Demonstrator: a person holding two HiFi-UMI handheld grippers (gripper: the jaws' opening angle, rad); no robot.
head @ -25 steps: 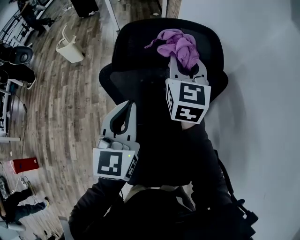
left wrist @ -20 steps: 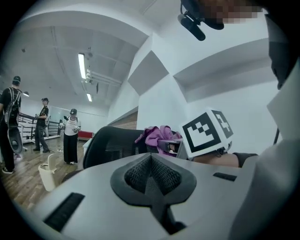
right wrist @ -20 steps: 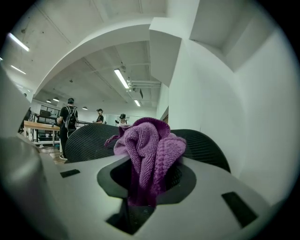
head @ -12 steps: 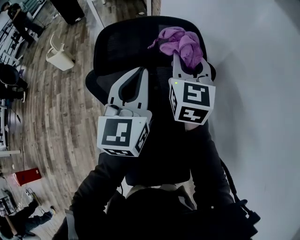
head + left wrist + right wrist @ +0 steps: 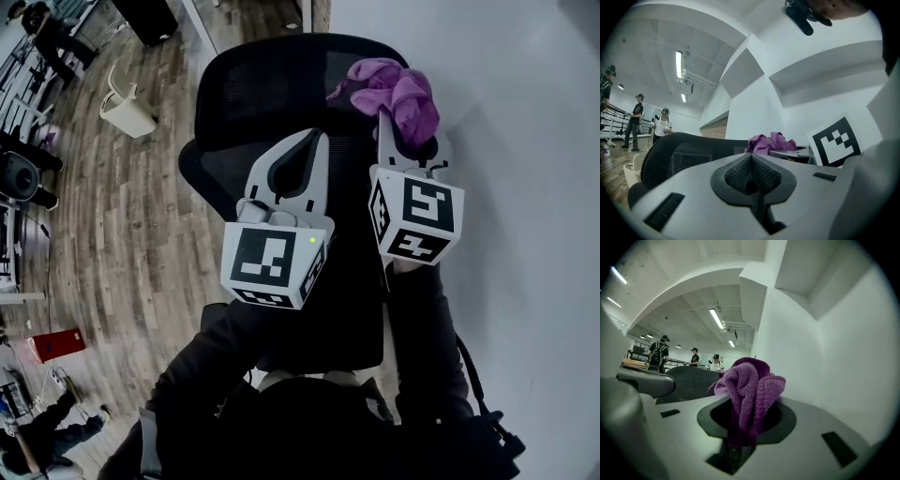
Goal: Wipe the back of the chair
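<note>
Over the black chair back [image 5: 253, 89], the left hand-held gripper [image 5: 314, 142] hovers empty with its jaws together, while the right hand-held gripper [image 5: 392, 120] pinches the purple cloth [image 5: 401, 86] by the top rim, which should probably be pressed flat and swept evenly.

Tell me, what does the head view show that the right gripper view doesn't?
Only the head view: the wooden floor, a white bin and the person's dark sleeves. Only the right gripper view: ceiling lights. Both: the purple cloth clamped in the right gripper, and the black mesh chair back.
</note>
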